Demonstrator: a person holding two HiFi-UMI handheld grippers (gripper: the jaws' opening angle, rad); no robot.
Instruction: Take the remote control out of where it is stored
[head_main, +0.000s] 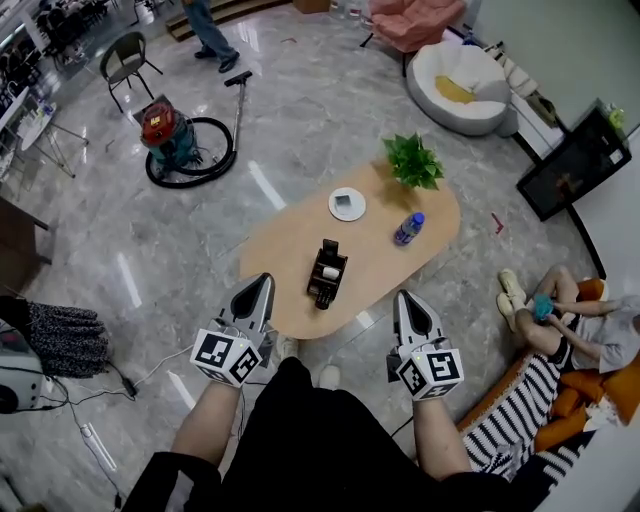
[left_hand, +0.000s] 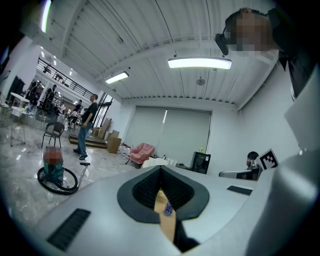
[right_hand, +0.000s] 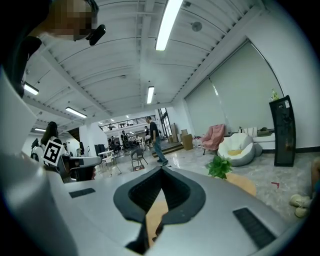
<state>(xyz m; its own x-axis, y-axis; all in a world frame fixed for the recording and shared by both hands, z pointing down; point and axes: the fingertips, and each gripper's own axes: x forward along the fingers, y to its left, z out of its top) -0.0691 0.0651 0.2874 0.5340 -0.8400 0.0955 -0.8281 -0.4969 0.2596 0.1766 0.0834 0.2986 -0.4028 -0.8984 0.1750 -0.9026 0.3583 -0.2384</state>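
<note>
You're on the approach: your left gripper (head_main: 264, 284) and right gripper (head_main: 404, 299), both closed and empty, sit low in frame short of the table (head_main: 290, 240), where the remote control (head_main: 322, 294) seems to stand in the black holder (head_main: 330, 255) at centre. Next, open one gripper and reach for it. A vacuum cleaner (head_main: 163, 130) stands upper left on the floor (head_main: 200, 260); a bottle (head_main: 408, 228) and plant (head_main: 413, 160) share the table's right.

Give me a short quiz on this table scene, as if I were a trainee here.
1. True or false: the left gripper and right gripper are both shut and empty.
2. What stands at the table's far edge? A lamp; B potted plant; C laptop.
3. Fill in: the bottle right of the black holder has a ___ cap.
Key: 1 true; 2 B; 3 blue.
</note>
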